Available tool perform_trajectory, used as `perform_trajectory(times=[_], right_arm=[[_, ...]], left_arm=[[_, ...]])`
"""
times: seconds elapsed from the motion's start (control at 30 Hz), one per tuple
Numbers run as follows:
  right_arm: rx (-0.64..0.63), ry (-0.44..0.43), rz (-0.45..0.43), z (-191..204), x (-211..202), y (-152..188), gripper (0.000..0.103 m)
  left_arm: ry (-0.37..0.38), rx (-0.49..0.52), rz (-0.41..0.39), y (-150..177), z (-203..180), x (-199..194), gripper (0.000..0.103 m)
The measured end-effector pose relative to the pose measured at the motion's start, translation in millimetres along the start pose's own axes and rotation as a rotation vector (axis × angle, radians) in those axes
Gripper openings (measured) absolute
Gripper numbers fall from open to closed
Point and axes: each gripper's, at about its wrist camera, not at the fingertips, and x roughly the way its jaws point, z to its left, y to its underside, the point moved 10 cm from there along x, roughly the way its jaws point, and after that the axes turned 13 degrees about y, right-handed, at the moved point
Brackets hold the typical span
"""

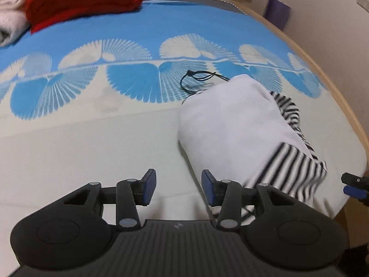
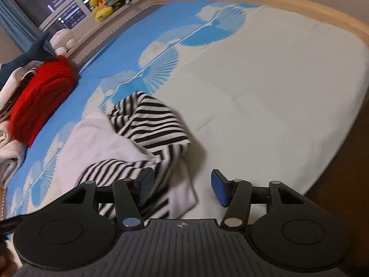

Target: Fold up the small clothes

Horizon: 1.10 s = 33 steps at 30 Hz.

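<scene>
Both grippers, left gripper (image 1: 178, 187) and right gripper (image 2: 182, 188), gape empty; I've room to grab the striped garment (image 2: 152, 124) at eleven o'clock.

Left tool (image 1: 178, 185) and right tool (image 2: 182, 187) apparently agape, empty

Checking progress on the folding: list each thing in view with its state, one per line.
Striped garment: partly folded, rumpled, lying on the bed, held by nothing.
Black drawstring: loose, trailing on the sheet.
Red knit: folded, on the pile at the far side.
Pale clothes: stacked beside the red knit.
Left hand-held gripper: open, empty.
Right hand-held gripper: open, empty.
Bed sheet: spread flat.
</scene>
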Motion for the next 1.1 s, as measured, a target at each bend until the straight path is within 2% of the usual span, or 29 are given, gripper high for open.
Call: perform_trajectory(times=[0.17,0.27,0.33,0.4,0.47,0.53,0.57,0.6,0.63,0.67,0.73,0.77,0.8,0.83,0.87,0.9,1.0,1.1], right_arm=[[0.038,-0.005,0.032,16,20,-5,0.065],[0.023,0.016,0.037,26,33,-3,0.065],[-0.001,0.031,0.044,35,43,-1,0.065],[-0.014,0.051,0.043,41,52,-1,0.064],[-0.03,0.087,0.038,43,58,0,0.062],[-0.059,0.126,0.031,43,61,2,0.045],[-0.071,0.144,0.028,42,63,3,0.017],[-0.079,0.148,0.027,42,63,5,0.01],[-0.096,0.169,0.019,41,63,7,0.008],[-0.136,0.2,0.004,40,62,9,0.003],[-0.232,0.269,-0.025,41,60,16,0.002],[-0.261,0.287,-0.019,42,61,21,0.002],[-0.279,0.301,-0.01,43,62,26,0.002],[-0.293,0.311,-0.004,44,62,31,0.002],[-0.308,0.321,-0.004,46,62,34,0.002],[-0.311,0.323,-0.009,49,60,35,0.002],[-0.337,0.259,-0.035,74,49,40,0.002],[-0.429,0.129,-0.051,120,35,62,0.002]], left_arm=[[0.034,-0.108,-0.029,-9,19,32,0.054],[0.046,-0.154,-0.113,-32,20,39,0.054],[0.082,-0.187,-0.135,-41,17,49,0.06],[0.1,-0.24,-0.119,-42,18,66,0.076],[0.14,-0.335,-0.101,-39,23,83,0.086],[0.209,-0.445,-0.066,-34,28,103,0.087],[0.246,-0.493,-0.05,-32,28,112,0.087],[0.279,-0.522,-0.038,-30,27,119,0.087],[0.306,-0.537,-0.03,-29,25,126,0.087],[0.325,-0.542,-0.024,-30,22,130,0.086],[0.345,-0.515,-0.016,-32,15,135,0.083],[0.346,-0.486,-0.018,-34,12,134,0.075],[0.35,-0.46,-0.023,-37,9,133,0.06],[0.354,-0.436,-0.028,-40,7,129,0.053],[0.359,-0.416,-0.032,-42,5,125,0.041],[0.353,-0.386,-0.033,-46,3,118,0.038],[0.303,-0.316,-0.063,-54,12,85,0.037],[0.193,-0.232,-0.107,-61,44,41,0.038]])
